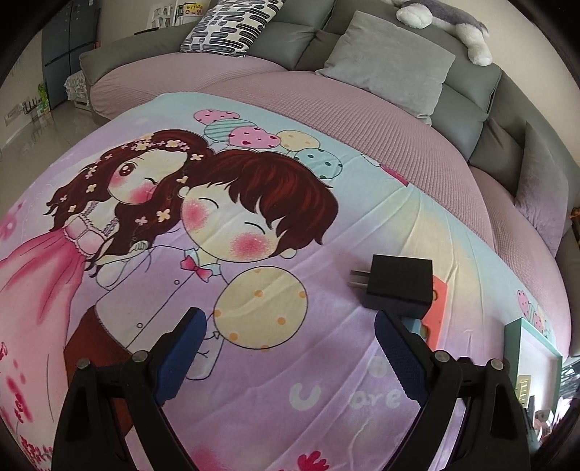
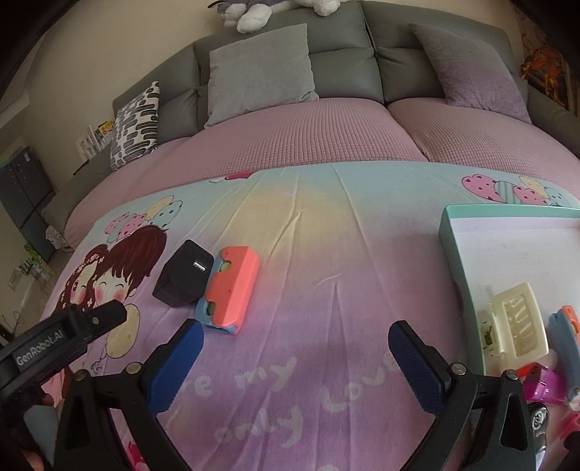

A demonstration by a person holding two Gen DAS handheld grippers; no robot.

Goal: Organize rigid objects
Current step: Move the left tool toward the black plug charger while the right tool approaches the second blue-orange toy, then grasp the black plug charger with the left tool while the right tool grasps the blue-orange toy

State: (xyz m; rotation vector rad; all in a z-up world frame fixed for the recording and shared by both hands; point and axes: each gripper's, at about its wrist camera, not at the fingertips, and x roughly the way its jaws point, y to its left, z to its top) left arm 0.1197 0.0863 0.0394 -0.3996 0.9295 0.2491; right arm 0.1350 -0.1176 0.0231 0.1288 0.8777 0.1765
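Observation:
A black plug charger [image 1: 397,284] [image 2: 183,275] lies on the cartoon bedsheet, touching a coral-and-blue toy block [image 2: 230,291] [image 1: 436,315] on its right. My left gripper [image 1: 290,333] hovers open just short of the charger, its right fingertip close to the charger's near edge, nothing between the pads. My right gripper [image 2: 295,346] also stands open over bare sheet, with the toy block ahead of its left finger. The left gripper's black body [image 2: 54,344] shows at the left edge of the right wrist view.
A teal-rimmed white tray [image 2: 449,232] [image 1: 522,328] sits at the right, holding a cream plastic frame [image 2: 518,322], a blue-orange piece [image 2: 565,326] and pink items. Grey cushions, a patterned pillow [image 2: 136,125] and a plush toy [image 1: 446,25] line the sofa back.

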